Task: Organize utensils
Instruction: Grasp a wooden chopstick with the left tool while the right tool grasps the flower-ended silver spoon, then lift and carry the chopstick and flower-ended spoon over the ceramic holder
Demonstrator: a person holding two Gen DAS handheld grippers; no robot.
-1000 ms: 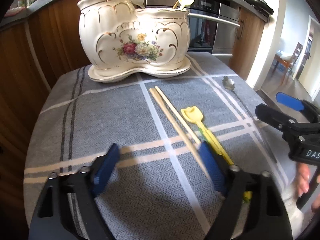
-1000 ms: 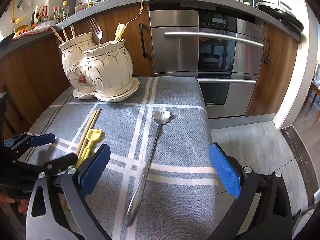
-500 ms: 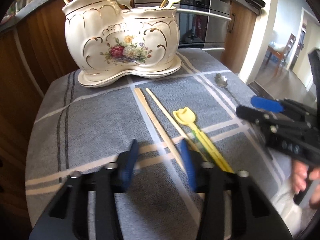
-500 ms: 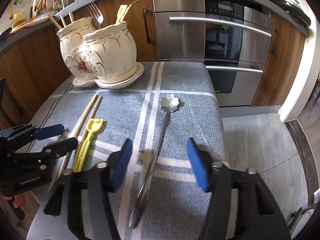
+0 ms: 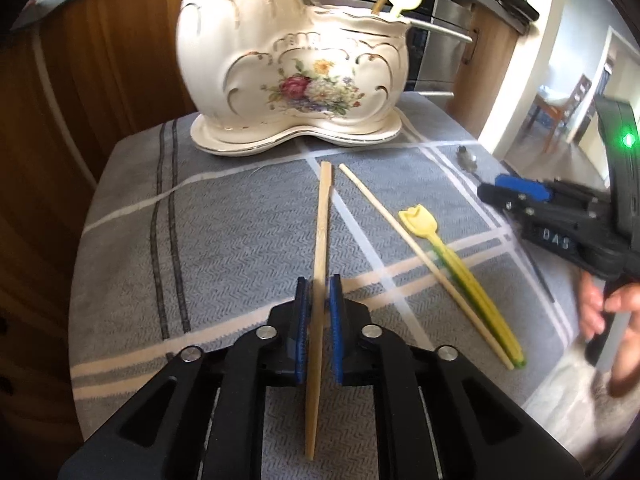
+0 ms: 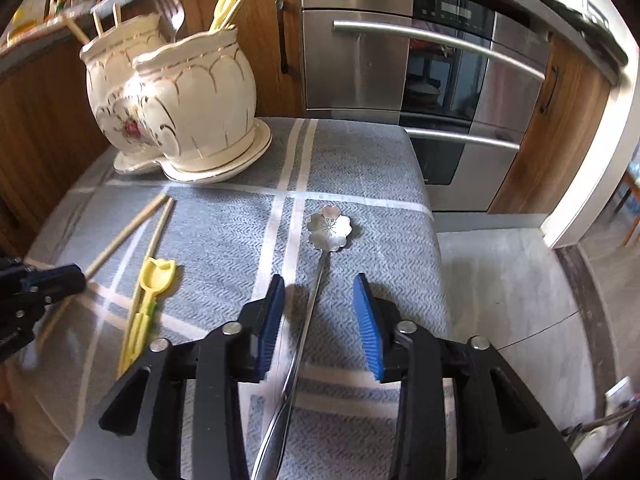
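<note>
Left gripper (image 5: 319,320): jaws have just been closing, now narrow, pinching one chopstick (image 5: 320,264) that has swung off its mate (image 5: 420,260) (grab looks done; next the ceramic holder (image 5: 292,68) ahead). Tilted steeply down. Right gripper (image 6: 320,320): jaws also closing, half-wide, spoon (image 6: 316,292) handle between the pads but untouched, flat on the cloth (image 6: 224,240). Pitched down too.

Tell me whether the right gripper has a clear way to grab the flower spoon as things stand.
Probably yes: the right gripper already straddles the flower spoon, its jaws have just been closing around the handle, and nothing lies between pads and handle.
</note>
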